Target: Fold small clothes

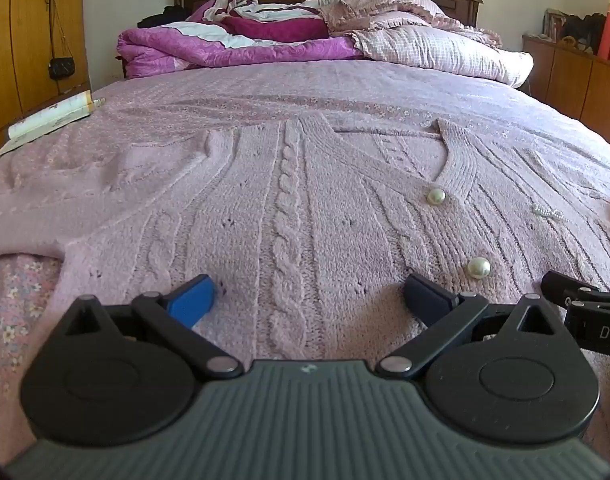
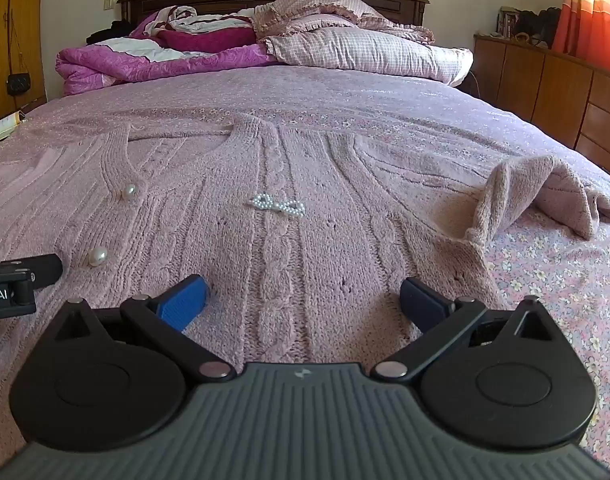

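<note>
A pink cable-knit cardigan (image 1: 289,200) with pearl buttons (image 1: 479,268) lies spread flat, front up, on the bed. My left gripper (image 1: 309,296) hovers open over its lower left half, nothing between the blue fingers. My right gripper (image 2: 305,296) stands open over the lower right half, also holding nothing. A pearl bow (image 2: 277,205) sits on the cardigan's chest. The cardigan (image 2: 289,184) has its right sleeve (image 2: 541,196) bunched up and folded over at the right; the left sleeve (image 1: 45,204) lies stretched out flat. Each gripper's edge shows in the other's view.
The bed has a pink floral sheet (image 2: 545,280). Piled quilts (image 1: 233,44) and a checked pillow (image 2: 365,52) lie at the headboard. A white rolled object (image 1: 51,118) rests on the bed's left edge. Wooden cabinets (image 2: 561,84) stand to the right, a wardrobe (image 1: 21,40) to the left.
</note>
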The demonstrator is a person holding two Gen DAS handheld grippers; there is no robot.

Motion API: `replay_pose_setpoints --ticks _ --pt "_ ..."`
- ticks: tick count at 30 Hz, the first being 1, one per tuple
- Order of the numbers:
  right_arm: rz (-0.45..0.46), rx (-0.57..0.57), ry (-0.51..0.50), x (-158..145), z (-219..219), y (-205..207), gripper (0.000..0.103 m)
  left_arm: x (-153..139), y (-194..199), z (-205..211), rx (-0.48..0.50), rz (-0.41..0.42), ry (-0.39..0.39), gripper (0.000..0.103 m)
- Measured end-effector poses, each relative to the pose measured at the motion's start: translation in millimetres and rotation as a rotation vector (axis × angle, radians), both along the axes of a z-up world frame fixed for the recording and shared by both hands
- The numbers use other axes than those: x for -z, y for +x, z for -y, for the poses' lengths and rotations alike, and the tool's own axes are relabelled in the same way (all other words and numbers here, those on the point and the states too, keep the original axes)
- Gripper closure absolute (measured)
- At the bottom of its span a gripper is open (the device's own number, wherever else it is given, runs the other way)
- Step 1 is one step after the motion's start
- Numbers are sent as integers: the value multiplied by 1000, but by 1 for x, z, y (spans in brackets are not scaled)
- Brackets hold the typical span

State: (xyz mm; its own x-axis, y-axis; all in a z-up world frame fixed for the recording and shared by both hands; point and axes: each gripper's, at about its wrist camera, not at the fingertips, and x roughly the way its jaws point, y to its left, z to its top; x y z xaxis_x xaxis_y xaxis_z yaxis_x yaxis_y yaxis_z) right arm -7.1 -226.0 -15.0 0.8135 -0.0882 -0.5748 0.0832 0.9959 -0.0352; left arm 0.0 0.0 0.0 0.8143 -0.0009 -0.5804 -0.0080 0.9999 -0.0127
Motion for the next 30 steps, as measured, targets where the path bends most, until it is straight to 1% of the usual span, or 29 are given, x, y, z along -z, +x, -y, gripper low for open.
replay_pose_setpoints --ticks 13,18,30 --pt "-2 0 2 0 0 1 0 0 0 -1 -1 -5 6 0" --pt "-3 0 1 0 0 1 0 1 3 2 -1 -16 22 0" --pt "-5 0 1 0 -1 2 0 1 2 3 -6 -15 23 0"
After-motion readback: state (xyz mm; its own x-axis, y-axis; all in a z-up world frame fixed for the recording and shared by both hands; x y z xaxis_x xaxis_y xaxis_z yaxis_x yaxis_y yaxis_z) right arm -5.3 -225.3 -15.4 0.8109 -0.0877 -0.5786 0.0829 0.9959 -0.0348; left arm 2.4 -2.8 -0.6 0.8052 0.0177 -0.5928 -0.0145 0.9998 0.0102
